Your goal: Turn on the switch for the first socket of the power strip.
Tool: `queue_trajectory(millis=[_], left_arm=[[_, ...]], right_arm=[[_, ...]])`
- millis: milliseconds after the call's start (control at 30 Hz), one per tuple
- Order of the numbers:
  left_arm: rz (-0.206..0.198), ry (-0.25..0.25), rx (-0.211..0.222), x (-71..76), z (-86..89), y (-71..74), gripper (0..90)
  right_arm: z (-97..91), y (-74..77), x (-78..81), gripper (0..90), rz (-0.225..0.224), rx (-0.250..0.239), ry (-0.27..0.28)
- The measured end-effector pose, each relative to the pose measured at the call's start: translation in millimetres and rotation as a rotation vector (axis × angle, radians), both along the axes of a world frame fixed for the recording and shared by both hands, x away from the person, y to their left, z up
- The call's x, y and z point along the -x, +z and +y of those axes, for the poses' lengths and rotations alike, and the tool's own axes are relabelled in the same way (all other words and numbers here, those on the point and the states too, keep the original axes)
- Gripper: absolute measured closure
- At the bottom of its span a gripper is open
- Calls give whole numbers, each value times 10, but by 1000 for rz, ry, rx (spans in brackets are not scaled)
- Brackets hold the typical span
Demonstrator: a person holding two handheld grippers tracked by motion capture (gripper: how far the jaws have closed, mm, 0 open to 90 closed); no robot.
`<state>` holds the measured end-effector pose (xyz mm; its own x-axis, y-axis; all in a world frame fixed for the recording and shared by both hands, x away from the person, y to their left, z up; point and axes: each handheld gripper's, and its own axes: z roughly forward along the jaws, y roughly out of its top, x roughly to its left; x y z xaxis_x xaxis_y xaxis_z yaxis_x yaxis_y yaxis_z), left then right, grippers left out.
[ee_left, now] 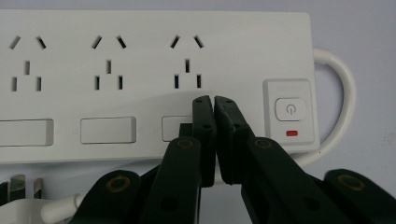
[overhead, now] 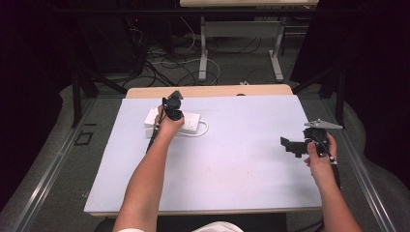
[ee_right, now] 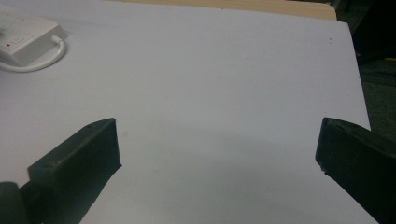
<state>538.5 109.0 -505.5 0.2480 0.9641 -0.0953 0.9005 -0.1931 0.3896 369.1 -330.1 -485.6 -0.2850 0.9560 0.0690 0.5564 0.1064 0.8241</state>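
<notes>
Power strip [overhead: 189,122] lies flat on the table [overhead: 232,164] at about 11 o'clock from centre, white cable [overhead: 203,130] looping off its 3 o'clock end. My left gripper [overhead: 173,102] hangs right over it; in the left gripper view the jaws are pressed together with nothing between them, tips over the strip's face just beside the power button [ee_left: 290,110], which sits at their 3 o'clock with a red light [ee_left: 292,133] under it. A white plug [ee_left: 21,198] peeks in at 7 o'clock. My right gripper [overhead: 292,145] sits at the table's 3 o'clock edge, well apart from the strip, jaws spread wide, empty, over bare tabletop.
</notes>
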Motion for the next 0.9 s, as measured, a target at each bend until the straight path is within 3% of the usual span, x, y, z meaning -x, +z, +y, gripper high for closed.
queue_trajectory(millis=[500,567,900], left_arm=[[-15,-6,-6,24,-4,-28,882],[-30,4,9,33,-13,-44,897],[-31,6,16,30,-8,-45,897]], right_arm=[[11,-5,1,0,3,6,2],[11,-3,3,0,5,9,0],[13,-11,1,0,0,0,-9]])
